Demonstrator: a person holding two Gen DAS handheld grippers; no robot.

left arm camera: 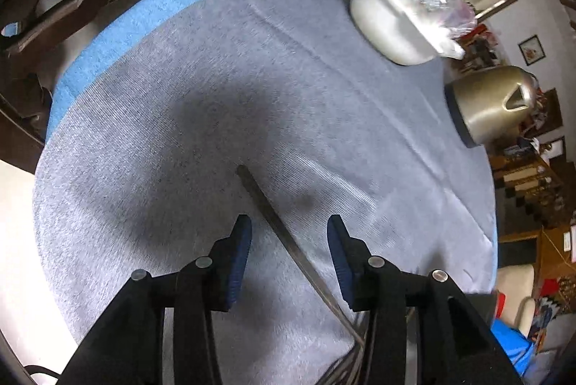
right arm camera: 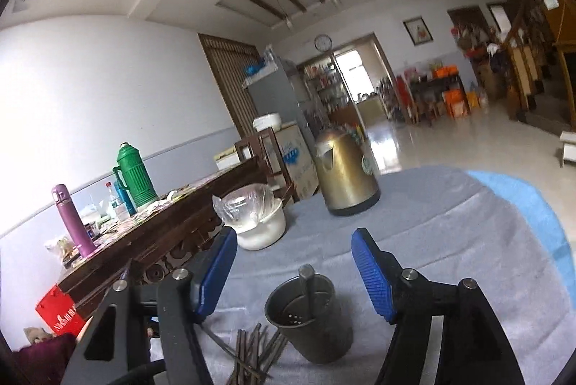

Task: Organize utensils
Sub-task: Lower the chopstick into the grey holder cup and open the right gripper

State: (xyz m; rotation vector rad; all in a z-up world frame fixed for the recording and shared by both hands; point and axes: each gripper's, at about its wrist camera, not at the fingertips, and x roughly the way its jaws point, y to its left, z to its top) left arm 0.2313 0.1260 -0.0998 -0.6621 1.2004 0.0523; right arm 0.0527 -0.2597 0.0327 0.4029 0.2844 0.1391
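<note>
In the left wrist view my left gripper hangs open over the grey tablecloth. A long thin metal utensil lies slantwise on the cloth between its blue pads, touching neither. More thin metal sticks show at the bottom edge, partly hidden by the right finger. In the right wrist view my right gripper stands open, just behind a dark metal utensil holder that has one utensil standing in it. A loose pile of metal sticks lies left of the holder.
A white pot covered with a clear plastic bag and a gold kettle stand at the far side of the round table. A blue cloth shows under the grey one. A carved wooden table with flasks stands to the left.
</note>
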